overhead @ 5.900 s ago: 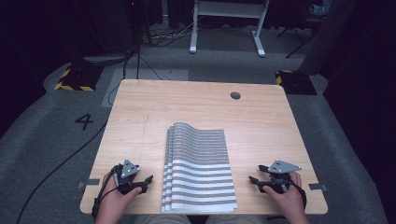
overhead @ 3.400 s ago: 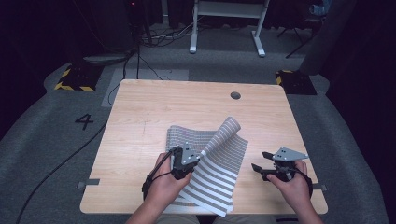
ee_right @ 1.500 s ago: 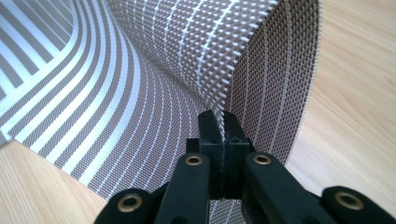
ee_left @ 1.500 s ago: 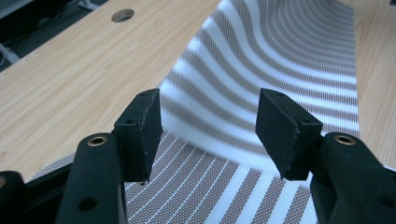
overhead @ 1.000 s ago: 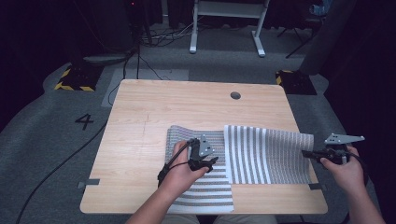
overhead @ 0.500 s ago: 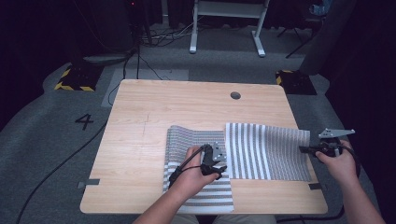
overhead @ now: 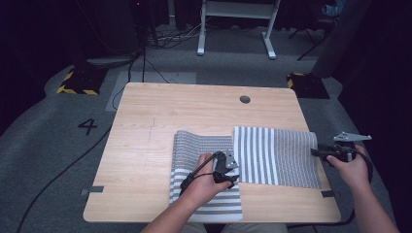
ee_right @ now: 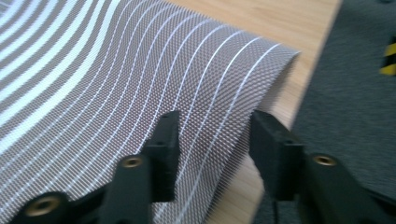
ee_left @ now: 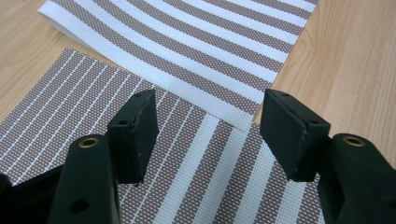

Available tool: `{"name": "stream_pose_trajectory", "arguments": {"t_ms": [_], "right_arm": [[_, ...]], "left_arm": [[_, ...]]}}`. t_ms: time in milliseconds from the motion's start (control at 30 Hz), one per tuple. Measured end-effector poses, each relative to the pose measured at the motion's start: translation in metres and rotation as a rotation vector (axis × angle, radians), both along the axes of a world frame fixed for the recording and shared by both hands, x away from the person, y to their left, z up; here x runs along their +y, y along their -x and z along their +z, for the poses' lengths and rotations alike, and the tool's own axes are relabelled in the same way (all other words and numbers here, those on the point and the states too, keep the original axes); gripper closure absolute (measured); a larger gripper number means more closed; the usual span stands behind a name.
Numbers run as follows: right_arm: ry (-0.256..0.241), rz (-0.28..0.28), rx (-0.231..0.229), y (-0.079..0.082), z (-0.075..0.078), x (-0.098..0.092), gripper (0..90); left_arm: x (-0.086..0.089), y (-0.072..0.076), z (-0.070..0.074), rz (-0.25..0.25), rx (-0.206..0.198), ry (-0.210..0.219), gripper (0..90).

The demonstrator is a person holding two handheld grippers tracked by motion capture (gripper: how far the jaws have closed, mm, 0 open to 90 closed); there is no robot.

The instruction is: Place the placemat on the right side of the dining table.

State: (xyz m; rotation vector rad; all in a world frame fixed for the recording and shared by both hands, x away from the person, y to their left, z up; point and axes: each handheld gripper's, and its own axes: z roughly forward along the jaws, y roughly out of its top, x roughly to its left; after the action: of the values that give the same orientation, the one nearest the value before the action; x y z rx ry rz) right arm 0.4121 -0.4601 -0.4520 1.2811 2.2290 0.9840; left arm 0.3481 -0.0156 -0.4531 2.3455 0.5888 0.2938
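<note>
Item: two brown-and-white striped woven placemats.

- One placemat (overhead: pixel 206 172) lies lower centre of the light wooden tabletop (overhead: pixel 145 145), long axis toward the person, under the spread left hand-held gripper (overhead: pixel 227 171).
- The other placemat (overhead: pixel 277 155) extends right, its far edge between the parted jaws of the right hand-held gripper (overhead: pixel 315 152), the nearer one.

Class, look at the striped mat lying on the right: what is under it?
The right mat overlaps the left mat's corner near the open left gripper; elsewhere, the wooden table. Anything else beneath is covered.

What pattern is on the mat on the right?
The right mat has brown and white stripes, wide at one end and thin at the other. The left gripper view shows it best.
</note>
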Motion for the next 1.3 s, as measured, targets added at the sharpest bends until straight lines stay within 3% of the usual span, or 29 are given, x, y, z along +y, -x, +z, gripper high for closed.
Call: {"name": "stream_pose_trajectory", "arguments": {"t_ms": [67,167,233,267,300,333,467,500,633,667,733,800,867,967,1000,1067,1200,1300], "right_arm": [[0.017,-0.024,-0.031,0.013,0.004,-0.007,44.9],[0.007,-0.013,-0.04,0.031,0.007,-0.01,44.8],[0.027,0.001,-0.037,0.046,0.007,-0.01,44.8],[0.033,0.01,-0.036,0.054,0.006,-0.009,44.8],[0.039,0.02,-0.031,0.061,0.005,-0.008,44.8],[0.042,0.027,-0.025,0.069,0.003,-0.007,44.7],[0.047,0.053,0.011,0.092,-0.007,-0.002,44.1],[0.075,0.064,0.033,0.1,-0.016,0.002,44.4],[0.085,0.071,0.065,0.103,-0.028,0.006,44.4],[0.073,0.066,0.077,0.1,-0.036,0.006,43.0],[0.052,0.055,0.074,0.099,-0.037,0.006,43.6],[0.062,0.079,0.076,0.094,-0.036,0.007,56.4],[0.075,0.082,0.1,0.089,-0.033,0.009,58.4],[0.085,0.083,0.105,0.085,-0.032,0.01,63.5],[0.091,0.089,0.098,0.085,-0.032,0.01,68.5],[0.078,0.105,0.104,0.086,-0.032,0.01,76.5],[0.075,0.113,0.099,0.086,-0.032,0.011,83.1],[0.068,0.116,0.096,0.087,-0.032,0.011,84.7]], "left_arm": [[0.0,0.002,-0.001,0.008,0.007,-0.016,36.4],[-0.002,0.004,-0.003,0.0,0.007,0.001,35.4],[-0.002,0.006,-0.002,-0.015,0.015,-0.02,34.8],[-0.003,0.008,-0.004,0.0,-0.001,-0.002,34.6],[-0.003,0.009,-0.004,-0.012,0.009,-0.022,33.9],[-0.004,0.01,-0.006,-0.007,0.005,-0.005,33.3],[-0.005,0.014,-0.011,0.001,0.028,-0.012,31.3],[-0.007,0.014,-0.014,-0.001,0.027,-0.008,31.3],[-0.014,0.016,-0.018,-0.006,0.069,-0.033,32.0],[-0.018,0.015,-0.019,-0.024,0.074,-0.039,32.7],[-0.019,0.015,-0.019,-0.024,0.074,-0.038,33.1],[-0.021,0.015,-0.018,-0.022,0.077,-0.031,34.0],[-0.022,0.013,-0.017,-0.026,0.052,-0.032,34.3],[-0.02,0.014,-0.015,-0.019,0.065,-0.02,34.8],[-0.02,0.013,-0.016,-0.019,0.045,-0.012,35.0],[-0.019,0.014,-0.015,-0.016,0.06,-0.012,35.3],[-0.018,0.015,-0.016,-0.01,0.059,-0.015,36.1],[-0.018,0.014,-0.017,-0.034,0.068,-0.022,37.2]]}}
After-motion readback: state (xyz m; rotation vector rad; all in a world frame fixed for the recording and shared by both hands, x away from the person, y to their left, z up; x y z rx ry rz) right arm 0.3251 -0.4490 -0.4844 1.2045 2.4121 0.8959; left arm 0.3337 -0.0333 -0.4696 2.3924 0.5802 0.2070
